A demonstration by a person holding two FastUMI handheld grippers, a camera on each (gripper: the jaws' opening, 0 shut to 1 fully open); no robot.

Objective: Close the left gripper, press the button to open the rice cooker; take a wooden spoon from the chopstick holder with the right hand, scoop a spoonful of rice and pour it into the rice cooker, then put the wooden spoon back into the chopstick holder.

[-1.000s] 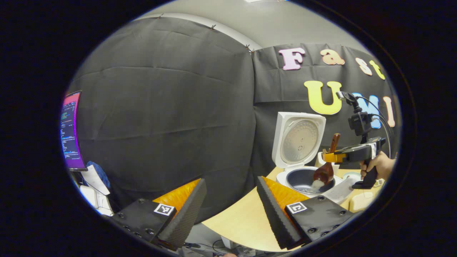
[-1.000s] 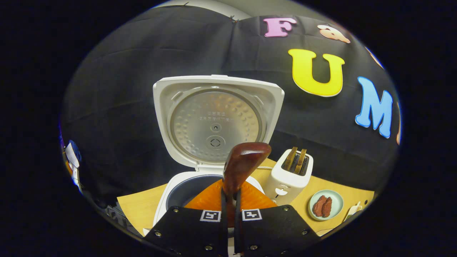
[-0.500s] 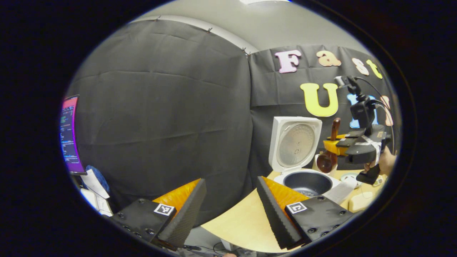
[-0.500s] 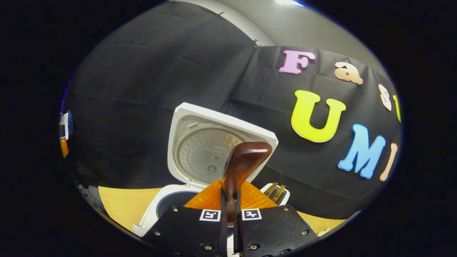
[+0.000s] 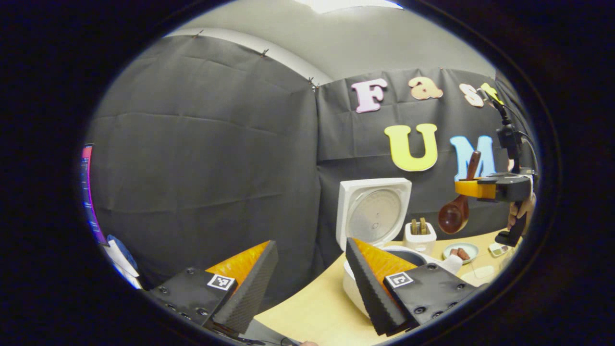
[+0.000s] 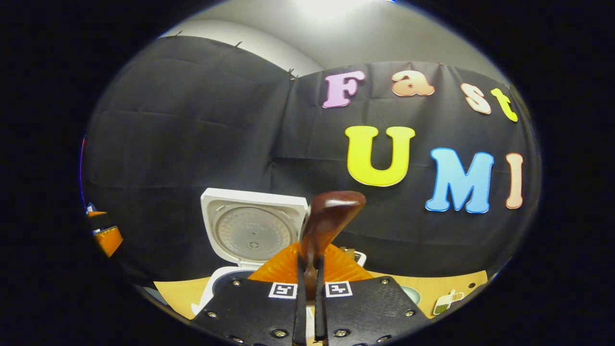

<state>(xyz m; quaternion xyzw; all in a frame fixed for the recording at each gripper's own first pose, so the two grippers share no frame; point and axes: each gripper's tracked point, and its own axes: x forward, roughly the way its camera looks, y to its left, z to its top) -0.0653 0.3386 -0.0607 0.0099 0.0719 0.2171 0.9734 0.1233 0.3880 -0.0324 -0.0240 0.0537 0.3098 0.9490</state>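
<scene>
In the left gripper view, the left gripper (image 5: 310, 283) sits low with its jaws spread wide apart and nothing between them. Behind its right finger stands the rice cooker (image 5: 372, 216) on the table (image 5: 317, 307), its lid raised upright and the pot open. Just right of the cooker is a toaster (image 5: 419, 235), then a small plate (image 5: 460, 251) with brown pieces on it. Above and right of the cooker, well clear of the pot, the right gripper (image 5: 468, 188) is held level by a hand (image 5: 521, 211). Its jaws are clamped on the wooden spoon (image 5: 456, 211), whose long axis runs nearly upright, the bowl hanging down and the handle end pointing up.

In the right gripper view, the cooker lid stands left of centre, and the spoon handle (image 6: 326, 226) rises from between the closed fingers, leaning slightly right.
</scene>
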